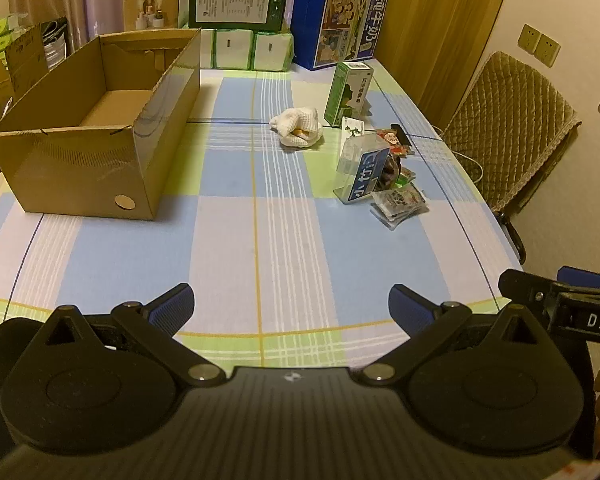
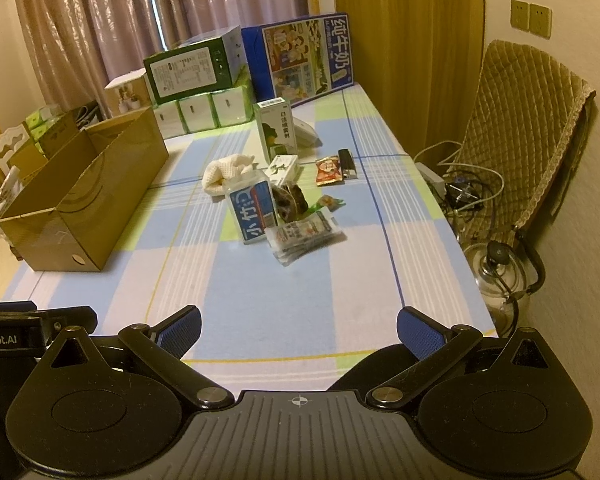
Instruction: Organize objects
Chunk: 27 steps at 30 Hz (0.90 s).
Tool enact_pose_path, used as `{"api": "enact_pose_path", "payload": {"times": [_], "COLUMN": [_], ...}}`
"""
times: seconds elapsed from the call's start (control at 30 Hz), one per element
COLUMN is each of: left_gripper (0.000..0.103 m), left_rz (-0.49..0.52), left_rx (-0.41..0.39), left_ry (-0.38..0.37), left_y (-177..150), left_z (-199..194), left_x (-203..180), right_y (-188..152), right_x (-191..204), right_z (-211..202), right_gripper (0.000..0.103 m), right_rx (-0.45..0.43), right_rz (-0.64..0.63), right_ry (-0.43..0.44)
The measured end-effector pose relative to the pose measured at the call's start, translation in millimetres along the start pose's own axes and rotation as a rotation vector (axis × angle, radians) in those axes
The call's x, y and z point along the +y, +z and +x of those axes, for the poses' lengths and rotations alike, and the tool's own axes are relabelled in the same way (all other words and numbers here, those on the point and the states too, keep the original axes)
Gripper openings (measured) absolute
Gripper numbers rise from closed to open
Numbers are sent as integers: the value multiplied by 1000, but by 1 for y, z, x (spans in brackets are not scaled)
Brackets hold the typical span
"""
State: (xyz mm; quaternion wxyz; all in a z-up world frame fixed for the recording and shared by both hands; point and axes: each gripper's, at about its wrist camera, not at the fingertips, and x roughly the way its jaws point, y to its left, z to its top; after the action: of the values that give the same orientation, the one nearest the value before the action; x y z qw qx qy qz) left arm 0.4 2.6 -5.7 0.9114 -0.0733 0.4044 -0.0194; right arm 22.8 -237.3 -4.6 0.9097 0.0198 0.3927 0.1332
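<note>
I saw matt corrugated cardboard box [image 1: 88, 148], woven checked cloth on surface [image 1: 260, 240], knit white rag [image 1: 298, 130], glossy plastic snack pkts [image 2: 304, 236].

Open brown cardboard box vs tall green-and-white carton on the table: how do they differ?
The open brown cardboard box is plain, long and low, lying with its top open and nothing visible inside; the tall green-and-white carton is printed, narrow, closed and standing upright. The box is far larger and sits on the table's left; the carton stands on the right, by the loose small items. Both rest on the checked tablecloth, untouched by either gripper.
</note>
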Motion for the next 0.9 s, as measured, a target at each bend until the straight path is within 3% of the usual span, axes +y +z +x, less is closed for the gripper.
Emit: {"api": "enact_pose_path", "payload": {"times": [0.33, 0.63, 0.73, 0.83, 0.9], "left_gripper": [102, 102, 100, 88, 88], "left_rz": [3, -9, 39, 101, 150], "left_rx": [23, 71, 56, 48, 33], "left_ry": [9, -47, -75, -123, -125], "left_y": [2, 17, 30, 43, 52], "left_z": [12, 47, 65, 83, 96], "left_x": [2, 2, -4, -8, -12], "right_y": [3, 15, 20, 28, 33], "right_x": [-6, -19, -25, -30, -32], "right_z": [13, 35, 43, 55, 64], "right_gripper": [101, 101, 101, 101, 101], "right_rx": [20, 27, 30, 30, 32], "right_rz": [17, 32, 39, 42, 40], "right_ry": [-8, -28, -35, -38, -39]}}
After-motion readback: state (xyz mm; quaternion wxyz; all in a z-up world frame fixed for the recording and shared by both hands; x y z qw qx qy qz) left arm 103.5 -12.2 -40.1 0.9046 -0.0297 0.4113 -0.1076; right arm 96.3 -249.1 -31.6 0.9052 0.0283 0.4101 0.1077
